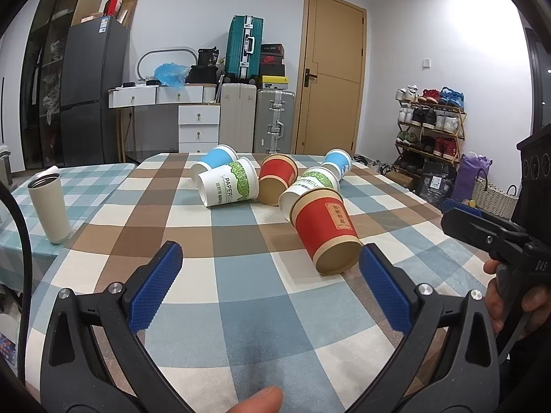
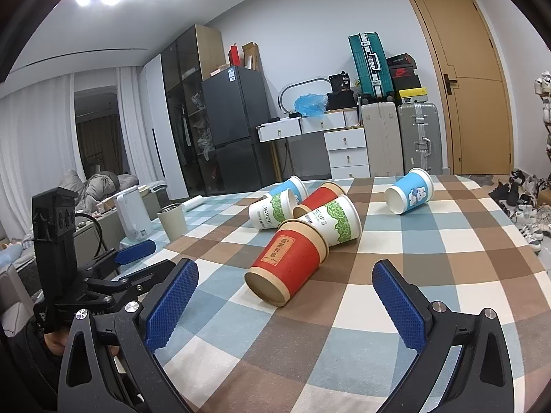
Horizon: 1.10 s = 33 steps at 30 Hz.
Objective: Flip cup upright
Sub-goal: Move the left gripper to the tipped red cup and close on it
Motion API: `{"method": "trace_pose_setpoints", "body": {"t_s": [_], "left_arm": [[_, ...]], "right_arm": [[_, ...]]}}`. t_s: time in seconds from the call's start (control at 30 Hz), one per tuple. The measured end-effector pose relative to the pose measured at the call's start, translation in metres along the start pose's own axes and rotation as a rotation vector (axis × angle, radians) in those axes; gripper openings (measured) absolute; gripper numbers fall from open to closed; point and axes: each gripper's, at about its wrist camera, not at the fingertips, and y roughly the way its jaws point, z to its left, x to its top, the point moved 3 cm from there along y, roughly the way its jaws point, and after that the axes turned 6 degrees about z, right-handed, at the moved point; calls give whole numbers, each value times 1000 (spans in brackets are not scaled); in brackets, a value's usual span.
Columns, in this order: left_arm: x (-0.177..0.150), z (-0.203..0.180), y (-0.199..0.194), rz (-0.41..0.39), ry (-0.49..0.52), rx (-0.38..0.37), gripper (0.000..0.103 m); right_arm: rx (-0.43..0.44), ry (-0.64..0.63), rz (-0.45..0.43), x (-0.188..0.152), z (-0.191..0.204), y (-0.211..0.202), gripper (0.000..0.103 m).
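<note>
Several paper cups lie on their sides on the checked tablecloth (image 1: 241, 309). The nearest is a red cup (image 1: 325, 230) with its base toward me; it also shows in the right wrist view (image 2: 287, 268). Behind it lie two green-leaf cups (image 1: 229, 182) (image 1: 310, 184), another red cup (image 1: 275, 177) and two blue cups (image 1: 215, 160) (image 1: 337, 163). My left gripper (image 1: 272, 261) is open and empty, just short of the near red cup. My right gripper (image 2: 286, 278) is open and empty, with the red cup's base between its blue pads (image 2: 172, 303).
A beige tumbler (image 1: 50, 204) stands upright at the left on a second checked table. A white kettle (image 2: 132, 215) stands beyond it. The right gripper shows at the right edge of the left wrist view (image 1: 482, 227). Suitcases, drawers, a fridge and a shoe rack line the walls.
</note>
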Motion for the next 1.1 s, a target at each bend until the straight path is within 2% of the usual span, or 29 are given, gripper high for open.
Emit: {"method": "trace_pose_setpoints", "body": {"t_s": [0.33, 0.67, 0.87, 0.97, 1.1], "left_arm": [[19, -23, 11, 44, -1, -50, 102], [32, -53, 66, 201, 19, -44, 102], [34, -57, 104, 295, -6, -45, 102], [32, -56, 120, 330, -21, -43, 92], [31, -57, 138, 379, -43, -65, 88]], "right_arm": [[-54, 24, 4, 8, -12, -3, 103], [-96, 62, 7, 11, -31, -7, 103], [-99, 85, 12, 10, -40, -7, 103], [-96, 89, 20, 8, -42, -5, 103], [-94, 88, 26, 7, -41, -4, 103]]}}
